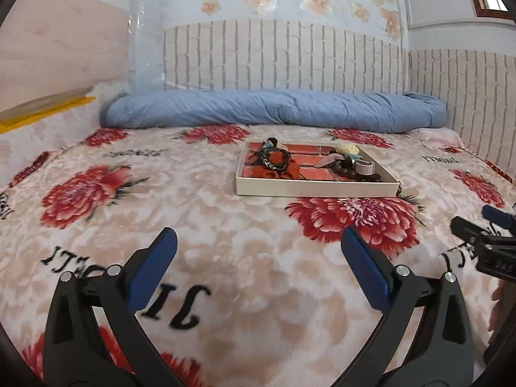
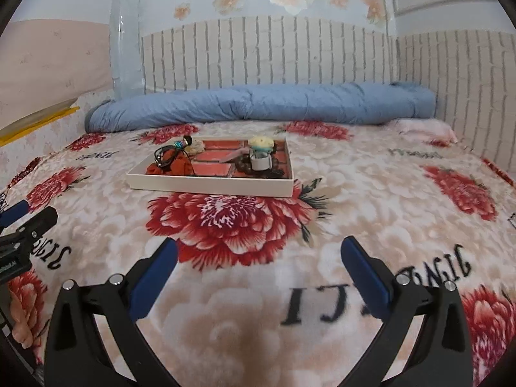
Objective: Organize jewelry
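Behind the bed in the left wrist view we see a white brick-pattern wall panel (image 1: 290,54), flower decals above it, and a rolled blue quilt (image 1: 274,109) across the upper middle. Our plush floral blanket (image 1: 258,274) covers the bed and looks soft, so anything pressed on it would likely sink. At centre lies the shallow white cardboard tray with a red brick-print floor (image 1: 317,189); in its left part a tangle of dark cord bracelets (image 1: 272,158), in its right part a dark beaded bracelet (image 1: 345,164) and a pale band ring (image 1: 364,167). We judge these light, limp and prone to snagging; taking one loop at its outer edge seems best. Our left gripper (image 1: 258,245) sits low in frame, jaws spread wide and empty.

From the right wrist view, the tray (image 2: 209,187) lies centre-left, cords (image 2: 167,156) at its left end, beads (image 2: 248,166) at its right. Our right gripper (image 2: 258,254) hangs low, jaws wide apart, holding nothing, well short of the tray.
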Demonstrator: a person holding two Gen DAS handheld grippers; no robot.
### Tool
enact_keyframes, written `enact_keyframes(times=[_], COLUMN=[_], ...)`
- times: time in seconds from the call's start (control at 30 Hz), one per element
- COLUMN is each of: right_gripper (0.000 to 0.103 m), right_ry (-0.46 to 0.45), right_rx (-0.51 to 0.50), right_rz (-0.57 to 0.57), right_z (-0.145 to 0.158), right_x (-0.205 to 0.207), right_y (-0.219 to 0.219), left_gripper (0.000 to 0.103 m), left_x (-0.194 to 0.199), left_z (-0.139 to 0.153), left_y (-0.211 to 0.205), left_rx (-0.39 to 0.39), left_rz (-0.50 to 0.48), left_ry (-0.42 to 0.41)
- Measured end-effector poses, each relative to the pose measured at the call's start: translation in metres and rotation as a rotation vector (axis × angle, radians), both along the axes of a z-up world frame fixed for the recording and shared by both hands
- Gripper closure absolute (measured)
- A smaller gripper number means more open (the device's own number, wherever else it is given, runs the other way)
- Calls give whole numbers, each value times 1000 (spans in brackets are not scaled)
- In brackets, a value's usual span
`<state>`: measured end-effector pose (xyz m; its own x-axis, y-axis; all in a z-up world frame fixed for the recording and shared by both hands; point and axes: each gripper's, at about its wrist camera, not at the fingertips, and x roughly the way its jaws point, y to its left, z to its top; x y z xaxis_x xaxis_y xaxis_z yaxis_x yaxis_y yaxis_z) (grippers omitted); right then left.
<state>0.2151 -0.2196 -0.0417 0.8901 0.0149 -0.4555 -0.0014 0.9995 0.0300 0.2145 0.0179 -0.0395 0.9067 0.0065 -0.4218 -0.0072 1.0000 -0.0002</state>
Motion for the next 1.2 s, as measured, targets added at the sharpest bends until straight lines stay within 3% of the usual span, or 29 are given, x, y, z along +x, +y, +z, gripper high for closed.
enact_keyframes(times=[0.1,0.37,0.6,1.2], right_gripper=[4,4,4,4], right_ry=[-51,-105,-147,-149], right_rx=[-17,-14,-11,10], right_rz=[-11,-17,-23,-28], right_z=[2,-4,-3,-3], right_x=[-15,-25,-34,-34], right_y=[3,2,2,-2], left_gripper=[5,5,5,5], left_x=[-15,-13,-13,-21], left_z=[-3,-9,-12,-10], left_y=[0,13,14,-2], left_rx=[21,-37,-41,33], left_rz=[19,27,27,9], left_ry=[-50,-42,-42,-76])
